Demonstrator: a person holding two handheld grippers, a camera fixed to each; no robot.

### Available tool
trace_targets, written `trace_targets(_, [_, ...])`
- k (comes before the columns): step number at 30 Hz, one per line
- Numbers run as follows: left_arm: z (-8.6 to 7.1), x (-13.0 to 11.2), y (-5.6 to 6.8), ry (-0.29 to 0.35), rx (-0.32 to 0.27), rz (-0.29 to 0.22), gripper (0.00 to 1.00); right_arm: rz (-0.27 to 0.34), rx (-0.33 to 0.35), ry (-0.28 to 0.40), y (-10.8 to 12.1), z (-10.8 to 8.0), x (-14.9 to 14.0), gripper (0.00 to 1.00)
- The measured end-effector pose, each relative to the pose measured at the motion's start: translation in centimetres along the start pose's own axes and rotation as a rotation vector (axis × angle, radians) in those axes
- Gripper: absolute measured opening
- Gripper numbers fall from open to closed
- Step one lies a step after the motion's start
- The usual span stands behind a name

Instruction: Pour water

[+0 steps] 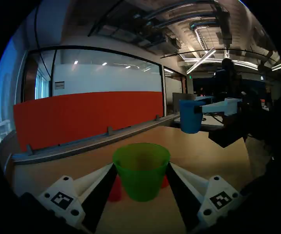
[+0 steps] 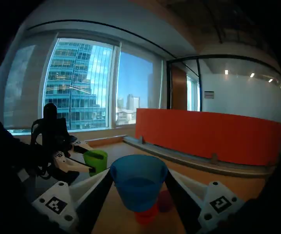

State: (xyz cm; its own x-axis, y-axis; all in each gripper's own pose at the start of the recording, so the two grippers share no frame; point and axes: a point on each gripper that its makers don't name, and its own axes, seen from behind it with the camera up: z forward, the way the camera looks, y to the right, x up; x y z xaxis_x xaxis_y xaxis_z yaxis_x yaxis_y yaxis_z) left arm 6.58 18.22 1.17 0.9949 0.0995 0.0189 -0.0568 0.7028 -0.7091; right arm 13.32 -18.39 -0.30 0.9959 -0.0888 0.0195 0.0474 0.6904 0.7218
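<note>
Left gripper [image 1: 141,178] clamps green cup [image 1: 141,163], right gripper [image 2: 138,189] clamps blue cup [image 2: 138,177] (both upright); red shapes [image 2: 165,201] behind, probably cups, mostly hidden.

No text is legible; the small wall sign [image 1: 59,85] blurs.

Both views look forward, low over the desk [image 1: 202,152], side by side, sharing the orange partition [image 1: 89,113].

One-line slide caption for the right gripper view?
Right gripper holds a blue cup upright over the wooden table; beyond it, the left gripper holds a green cup.
</note>
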Motion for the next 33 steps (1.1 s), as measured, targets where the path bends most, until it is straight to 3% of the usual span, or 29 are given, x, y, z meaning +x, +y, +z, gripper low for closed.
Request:
trace_targets(18, [0.0, 0.1, 0.3, 0.017, 0.002, -0.003, 0.85, -0.023, 0.013, 0.005, -0.1, 0.9, 1.3, 0.92])
trace_targets(33, [-0.2, 0.1, 1.2, 0.020, -0.015, 0.001, 0.85, -0.072, 0.043, -0.007, -0.9, 1.6, 2.4, 0.92])
